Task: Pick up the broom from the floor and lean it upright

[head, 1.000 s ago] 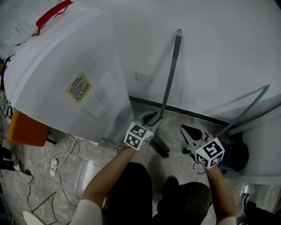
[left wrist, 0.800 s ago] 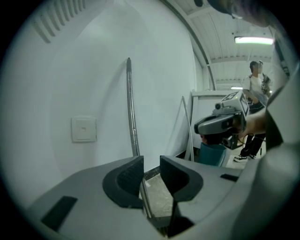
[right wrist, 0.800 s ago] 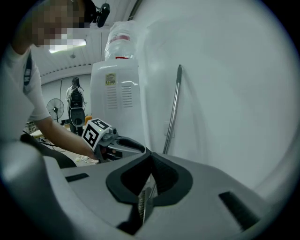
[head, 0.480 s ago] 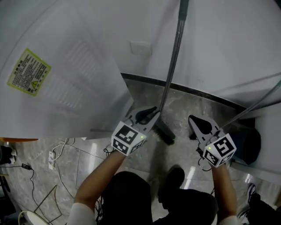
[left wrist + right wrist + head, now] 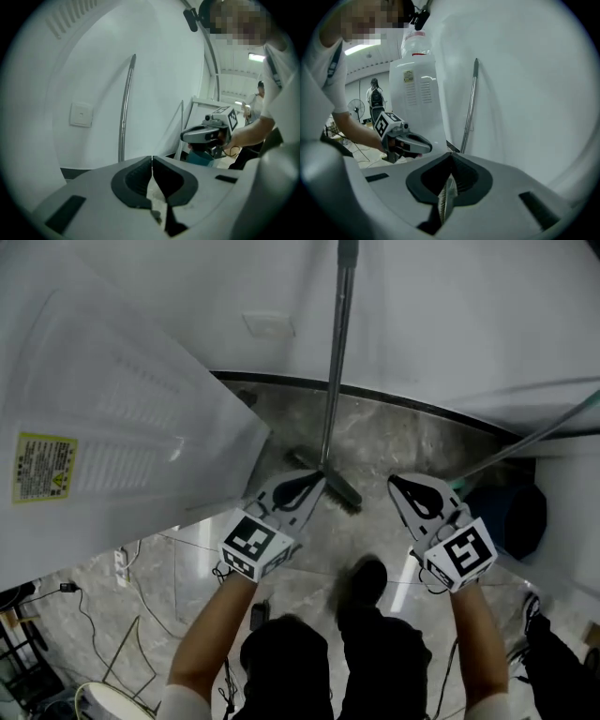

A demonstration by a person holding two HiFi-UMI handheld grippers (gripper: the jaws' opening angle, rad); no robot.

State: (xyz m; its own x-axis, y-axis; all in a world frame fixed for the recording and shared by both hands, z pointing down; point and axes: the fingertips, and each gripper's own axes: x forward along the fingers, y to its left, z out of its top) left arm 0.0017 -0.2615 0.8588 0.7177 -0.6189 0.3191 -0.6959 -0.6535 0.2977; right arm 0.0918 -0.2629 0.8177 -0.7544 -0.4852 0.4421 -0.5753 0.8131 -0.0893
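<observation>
Grey marble floor (image 5: 394, 442) meets a white wall (image 5: 450, 315), and there's the broom (image 5: 333, 381), upright, its handle leaning on the wall and its head down on the floor. The left gripper (image 5: 317, 482) sits just left of the broom's head, jaws pressed together with nothing between them. The right gripper (image 5: 398, 484) hangs to the broom's right, clear of it, jaws likewise closed and empty. A big white cabinet (image 5: 112, 427) looms left of the broom, and a thin pole (image 5: 534, 435) slants off to its right.
</observation>
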